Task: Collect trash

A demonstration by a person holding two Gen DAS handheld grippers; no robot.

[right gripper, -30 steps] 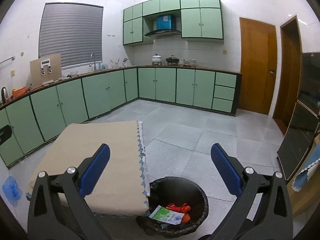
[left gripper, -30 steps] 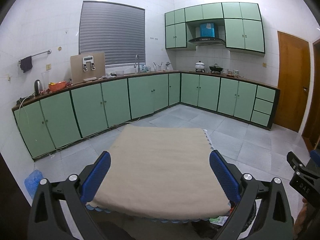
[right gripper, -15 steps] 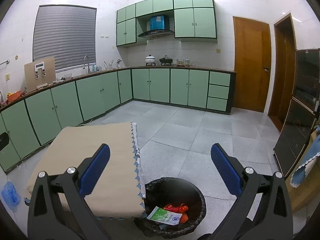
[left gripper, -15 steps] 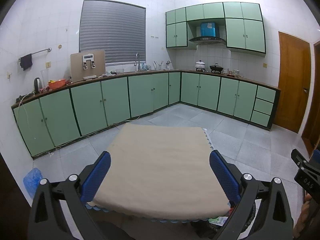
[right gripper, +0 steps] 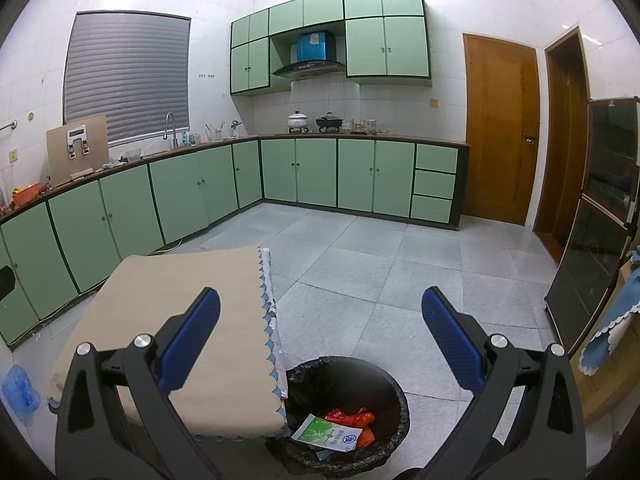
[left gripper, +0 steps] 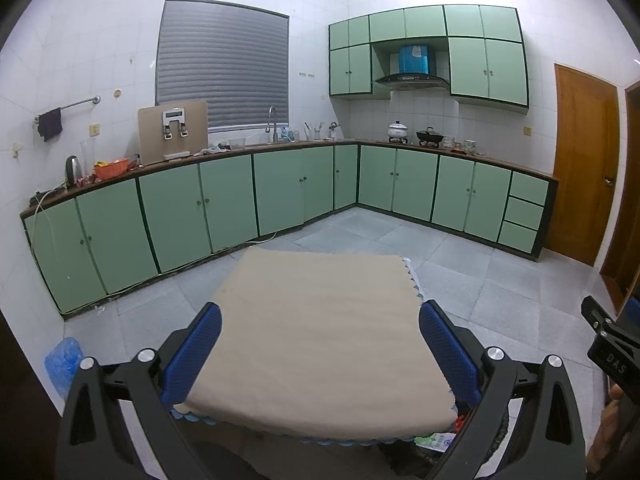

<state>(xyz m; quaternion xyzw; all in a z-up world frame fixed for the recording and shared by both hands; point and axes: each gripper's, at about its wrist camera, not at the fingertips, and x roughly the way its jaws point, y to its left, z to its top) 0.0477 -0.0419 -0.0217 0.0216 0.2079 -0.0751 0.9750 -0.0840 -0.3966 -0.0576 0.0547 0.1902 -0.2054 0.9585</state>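
A black-lined trash bin [right gripper: 394, 400] stands on the floor by the right front corner of a table with a beige cloth [right gripper: 168, 312]. Inside it lie a green-and-white wrapper [right gripper: 326, 434] and red-orange wrappers [right gripper: 352, 418]. My right gripper [right gripper: 320, 340] is open and empty, held above the bin. My left gripper [left gripper: 320, 354] is open and empty above the beige cloth [left gripper: 320, 320]. The bin [left gripper: 496, 436] is mostly hidden in the left wrist view, with a bit of green wrapper [left gripper: 434, 440] showing.
Green cabinets [right gripper: 200, 192] run along the left and back walls. A blue plastic bag [left gripper: 62, 364] lies on the floor at left. A wooden door [right gripper: 500, 128] and a dark glass cabinet [right gripper: 600, 216] stand at right. Grey tile floor [right gripper: 380, 264] lies beyond the table.
Both grippers have risen and tilted slightly; the right one has drifted a little right. Both stay open and empty. The trash in the bin has not moved.
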